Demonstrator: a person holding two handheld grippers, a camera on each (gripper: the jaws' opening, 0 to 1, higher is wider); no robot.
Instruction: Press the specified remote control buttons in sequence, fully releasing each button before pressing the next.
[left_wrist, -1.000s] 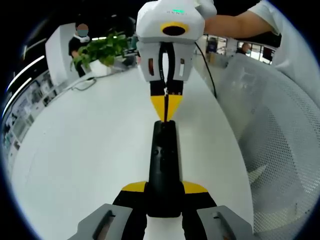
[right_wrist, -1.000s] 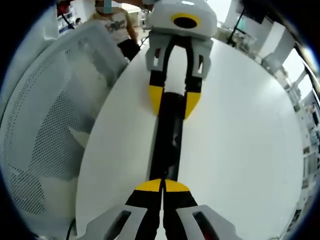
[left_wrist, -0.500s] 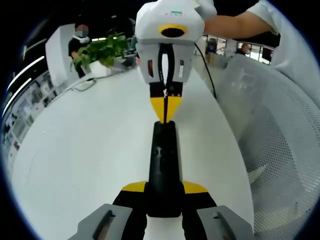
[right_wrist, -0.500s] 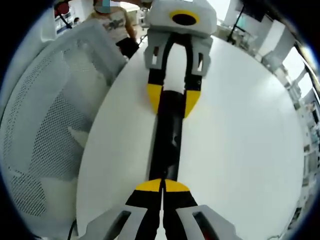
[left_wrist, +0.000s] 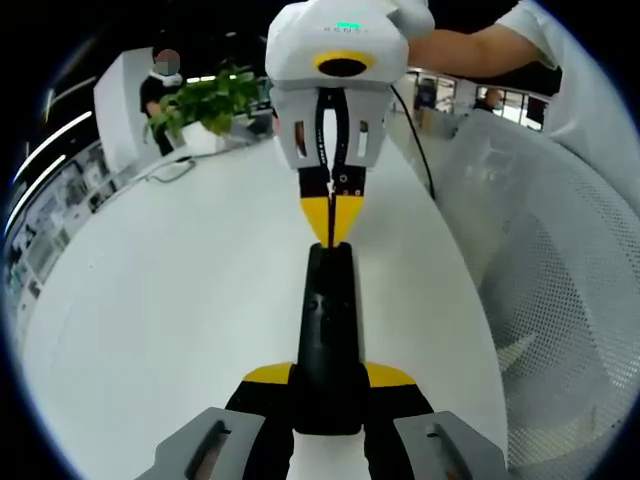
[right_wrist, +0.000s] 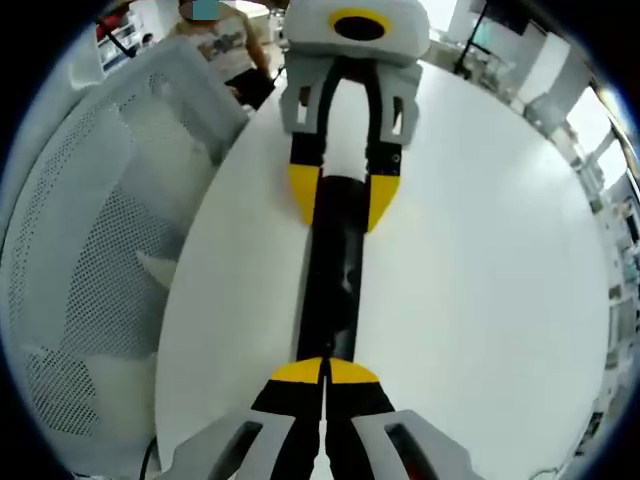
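A slim black remote control (left_wrist: 328, 330) lies lengthwise on the white table (left_wrist: 180, 300). My left gripper (left_wrist: 328, 378) is shut on its near end, a yellow-tipped finger pressed on each side. My right gripper (left_wrist: 330, 222) comes in from the top of the left gripper view, shut, with its joined yellow tips at the remote's far end. In the right gripper view my right gripper (right_wrist: 325, 371) stands shut at the near end of the remote (right_wrist: 335, 270). The left gripper (right_wrist: 342, 197) clamps the far end. Whether the right tips touch a button I cannot tell.
A white mesh chair (left_wrist: 560, 280) stands along the table's edge, also the mesh chair (right_wrist: 90, 250). A potted plant (left_wrist: 205, 100) and a cable (left_wrist: 165, 170) sit at the far side. A person (right_wrist: 225, 50) stands beyond the table.
The right gripper has drawn back slightly along the remote's line; in the right gripper view the left gripper sits a little farther up. The left gripper keeps its hold.
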